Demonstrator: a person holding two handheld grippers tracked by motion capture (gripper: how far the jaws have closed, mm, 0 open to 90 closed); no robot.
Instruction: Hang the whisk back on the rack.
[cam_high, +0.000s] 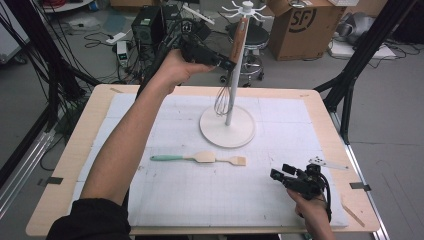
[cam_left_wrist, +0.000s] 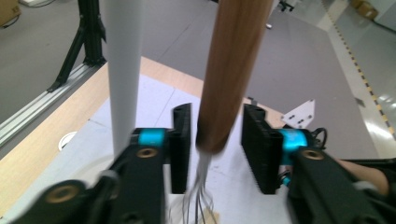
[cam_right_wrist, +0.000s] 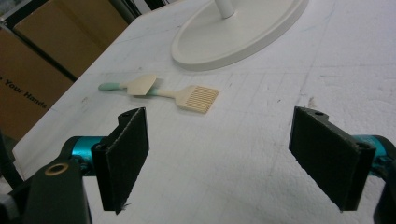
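Hanging upright on the rack (cam_high: 234, 80), the whisk (cam_high: 235, 55) has its wooden handle up and wires down, close beside the pole. From the high view, the left gripper (cam_high: 226, 63) is raised at the handle from the left, while the right gripper (cam_high: 278, 172) rests low near the table's (cam_high: 65, 165) front right, well apart, so the left is much the nearer.

Seen from the left gripper view, the handle (cam_left_wrist: 231, 70) stands vertical between the jaws, with a small gap on each side: partly open, gripping nothing, ready to close across the handle's long axis.

Along the right gripper view, the jaws are spread wide and empty; a spatula (cam_right_wrist: 135, 86) and brush (cam_right_wrist: 191, 97) lie ahead.
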